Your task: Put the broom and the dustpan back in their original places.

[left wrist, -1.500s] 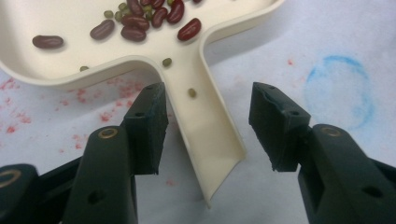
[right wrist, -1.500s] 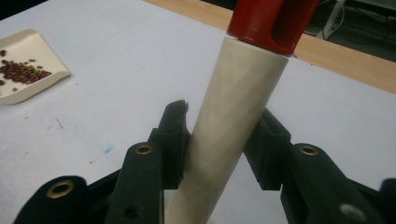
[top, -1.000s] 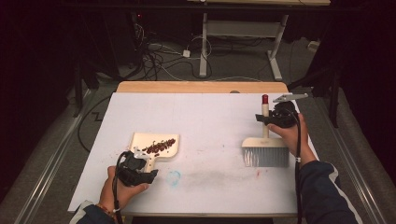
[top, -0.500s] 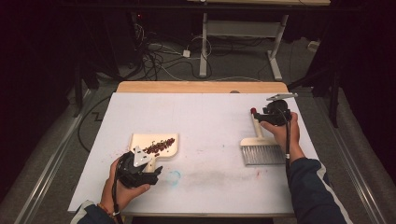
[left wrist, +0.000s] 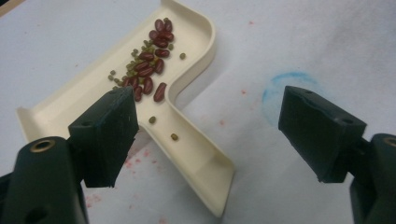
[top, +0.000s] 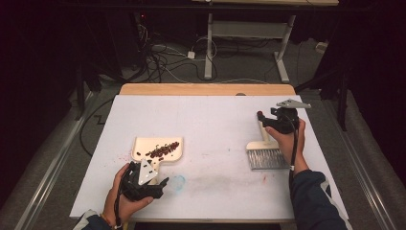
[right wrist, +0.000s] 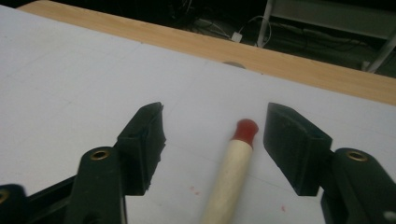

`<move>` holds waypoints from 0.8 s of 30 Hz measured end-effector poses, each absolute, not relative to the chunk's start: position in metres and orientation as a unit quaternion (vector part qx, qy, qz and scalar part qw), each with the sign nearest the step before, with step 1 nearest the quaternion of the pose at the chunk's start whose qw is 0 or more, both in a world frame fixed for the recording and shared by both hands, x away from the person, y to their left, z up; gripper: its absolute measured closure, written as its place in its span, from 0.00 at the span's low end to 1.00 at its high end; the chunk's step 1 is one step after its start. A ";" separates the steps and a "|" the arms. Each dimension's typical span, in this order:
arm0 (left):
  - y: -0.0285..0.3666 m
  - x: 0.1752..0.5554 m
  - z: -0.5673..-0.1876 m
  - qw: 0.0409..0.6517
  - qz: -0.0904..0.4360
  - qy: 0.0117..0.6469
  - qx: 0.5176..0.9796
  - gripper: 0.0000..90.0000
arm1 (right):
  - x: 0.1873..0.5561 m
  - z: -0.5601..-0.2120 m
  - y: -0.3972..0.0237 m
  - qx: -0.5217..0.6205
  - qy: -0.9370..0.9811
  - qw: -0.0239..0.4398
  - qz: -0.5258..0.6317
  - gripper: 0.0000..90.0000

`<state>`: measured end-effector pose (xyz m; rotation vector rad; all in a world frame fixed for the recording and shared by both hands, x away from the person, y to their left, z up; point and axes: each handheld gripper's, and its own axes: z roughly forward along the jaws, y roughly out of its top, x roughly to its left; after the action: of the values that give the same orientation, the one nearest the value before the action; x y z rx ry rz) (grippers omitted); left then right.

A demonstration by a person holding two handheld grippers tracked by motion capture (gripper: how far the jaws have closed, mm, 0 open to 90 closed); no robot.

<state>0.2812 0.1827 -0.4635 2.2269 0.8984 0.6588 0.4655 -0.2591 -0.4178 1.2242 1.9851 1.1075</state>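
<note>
A cream dustpan (top: 158, 148) (left wrist: 187, 140) lies on the white sheet with red and green beans (top: 163, 151) (left wrist: 149, 70) in its tray. My left gripper (top: 154, 175) (left wrist: 212, 133) is open. Its jaws have just been opening and stand apart on either side of the dustpan handle. At the right lies a brush (top: 265, 154) with grey bristles, its pale handle (right wrist: 231, 177) ending in a red tip (right wrist: 246, 129). My right gripper (top: 269, 120) (right wrist: 215, 140) is open. Its jaws have just been opening, and the handle sits between them without touching.
A blue smudge (top: 177, 182) (left wrist: 285, 86) and faint red specks mark the sheet. The wooden table edge (top: 206, 89) (right wrist: 299, 63) runs along the far side, with cables and metal table legs (top: 209, 48) on the floor beyond.
Both grippers' jaws have spread apart, letting go of the dustpan handle and the brush handle. The brush handle has tipped slightly to the left.
</note>
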 end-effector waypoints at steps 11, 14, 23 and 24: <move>0.184 0.285 -0.467 0.317 0.254 0.336 0.850 0.22 | 0.443 -0.398 -0.247 0.423 0.730 0.296 0.448 0.27; 0.183 0.284 -0.466 0.323 0.254 0.333 0.849 0.22 | 0.438 -0.394 -0.247 0.414 0.728 0.293 0.462 0.28; 0.182 0.285 -0.466 0.319 0.256 0.329 0.851 0.22 | 0.426 -0.386 -0.242 0.393 0.733 0.297 0.470 0.29; 0.182 0.285 -0.466 0.320 0.255 0.328 0.851 0.22 | 0.424 -0.385 -0.242 0.389 0.733 0.297 0.473 0.28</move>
<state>0.2851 0.1816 -0.4656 2.2380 0.8631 0.6704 0.4243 -0.2422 -0.3851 1.0344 1.9485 1.2577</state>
